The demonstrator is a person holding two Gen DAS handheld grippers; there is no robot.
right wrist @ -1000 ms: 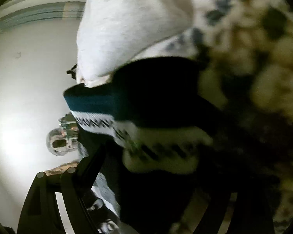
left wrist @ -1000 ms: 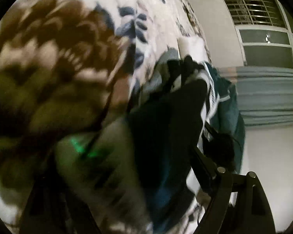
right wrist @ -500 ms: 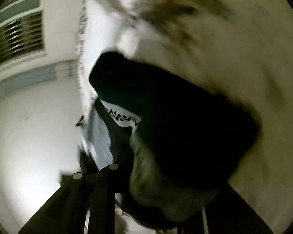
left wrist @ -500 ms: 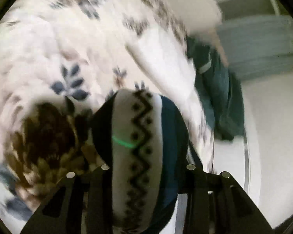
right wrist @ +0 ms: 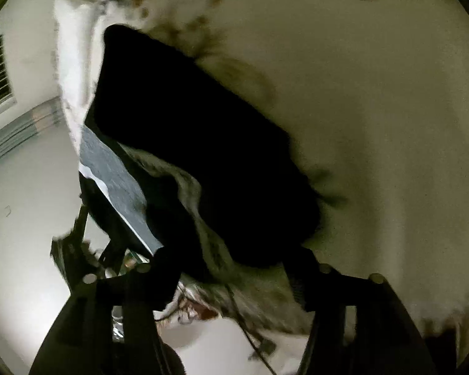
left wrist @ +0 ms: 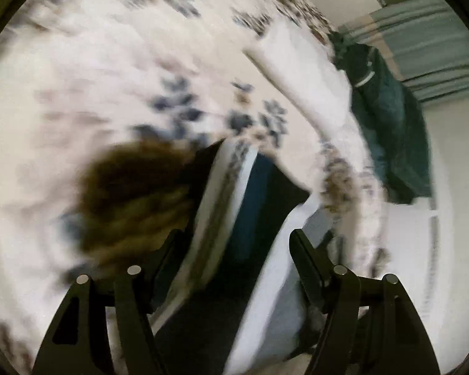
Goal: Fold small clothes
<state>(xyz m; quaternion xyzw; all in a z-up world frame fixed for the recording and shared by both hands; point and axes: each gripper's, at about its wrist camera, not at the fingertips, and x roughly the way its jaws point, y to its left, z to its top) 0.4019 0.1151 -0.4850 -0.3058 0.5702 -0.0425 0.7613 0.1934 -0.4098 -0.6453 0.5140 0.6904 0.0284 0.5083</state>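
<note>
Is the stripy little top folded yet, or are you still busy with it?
Still busy. The striped garment lies doubled over on the flowery bedspread, so one fold looks done. Both the left gripper and right gripper have open jaws around it. The teal garment at the bed's edge still looks unfolded.

- My left hand-held gripper (left wrist: 236, 243) points forward and down, its two black fingers (left wrist: 306, 259) spread wide apart, with cloth lying between them.
- My right hand-held gripper (right wrist: 231, 264) has its fingers (right wrist: 297, 276) parted too, the near ends hidden in dark fabric.
- Both views are motion-blurred.
</note>
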